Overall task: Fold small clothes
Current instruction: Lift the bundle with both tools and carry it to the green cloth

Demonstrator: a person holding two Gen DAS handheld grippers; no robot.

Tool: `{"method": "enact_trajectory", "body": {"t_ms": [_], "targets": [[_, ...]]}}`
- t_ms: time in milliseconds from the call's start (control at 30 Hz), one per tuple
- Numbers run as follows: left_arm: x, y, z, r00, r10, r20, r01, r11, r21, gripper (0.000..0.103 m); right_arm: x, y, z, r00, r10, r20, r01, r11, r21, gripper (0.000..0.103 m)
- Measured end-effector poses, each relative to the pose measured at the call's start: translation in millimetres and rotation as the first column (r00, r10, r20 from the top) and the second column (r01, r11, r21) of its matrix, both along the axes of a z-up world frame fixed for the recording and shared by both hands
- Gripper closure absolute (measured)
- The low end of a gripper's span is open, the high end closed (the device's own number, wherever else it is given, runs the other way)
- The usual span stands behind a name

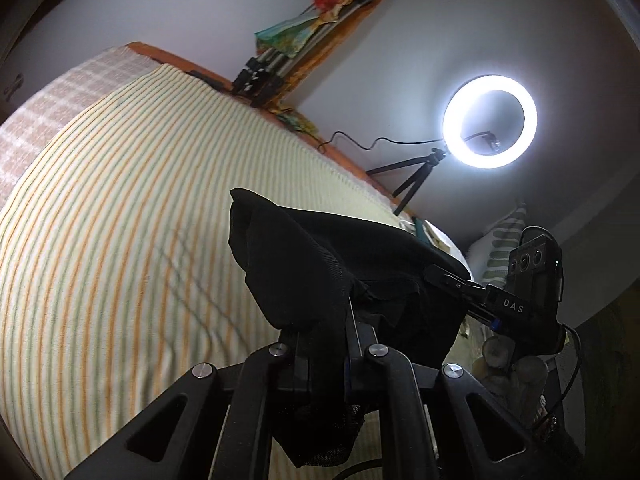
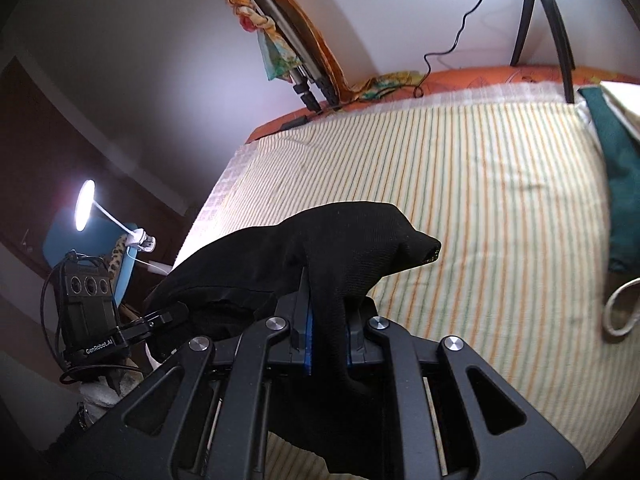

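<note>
A small black garment [image 1: 336, 264] hangs stretched between both grippers, lifted off the striped bedspread [image 1: 120, 220]. My left gripper [image 1: 348, 320] is shut on one edge of it; cloth drapes over and below the fingers. In the right wrist view the same black garment [image 2: 320, 248] bunches over my right gripper [image 2: 330, 336], which is shut on it, the blue pads pinching a fold. The right gripper [image 1: 444, 278] shows at the right of the left wrist view, clamped on the far edge. The left gripper [image 2: 168, 316] shows at the left of the right wrist view, also gripping cloth.
A lit ring light [image 1: 490, 120] on a small tripod stands at the bed's far edge by the wall. A folded tripod [image 2: 288, 36] wrapped in patterned cloth leans on the wall. A green garment [image 2: 620, 168] lies on the bed at right. A desk lamp [image 2: 86, 204] glows beside the bed.
</note>
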State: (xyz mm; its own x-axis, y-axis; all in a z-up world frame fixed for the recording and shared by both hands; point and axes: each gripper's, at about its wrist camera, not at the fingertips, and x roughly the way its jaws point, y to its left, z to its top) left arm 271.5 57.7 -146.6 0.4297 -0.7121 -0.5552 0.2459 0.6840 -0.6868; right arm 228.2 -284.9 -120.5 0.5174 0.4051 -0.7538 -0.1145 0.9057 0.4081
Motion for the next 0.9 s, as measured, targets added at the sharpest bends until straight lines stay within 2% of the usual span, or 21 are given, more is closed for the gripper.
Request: {"method": "enact_trajectory", "body": {"t_ms": [200,433,900], "targets": [[3.6,-35.7,20.0,0.998,-0.049,0.033,0.05,0.999,-0.015,0.097,-11.0,-27.4,31.6,0.999,-0.001,0.034,0.003,0.998,-0.06,0.092],[15.9,-98.9,44.3,0.991,-0.114,0.074,0.115,0.993,-0.014,0.097,-20.3,-81.0,63.3,0.996,-0.041,0.074,0.048,0.994,-0.094,0.092],[52.7,-269.6,79.7,0.944,-0.266,0.198,0.262,0.964,0.044,0.097,-4.2,-218.4,125.9,0.979,-0.129,0.16,0.159,0.969,-0.191,0.092]]}}
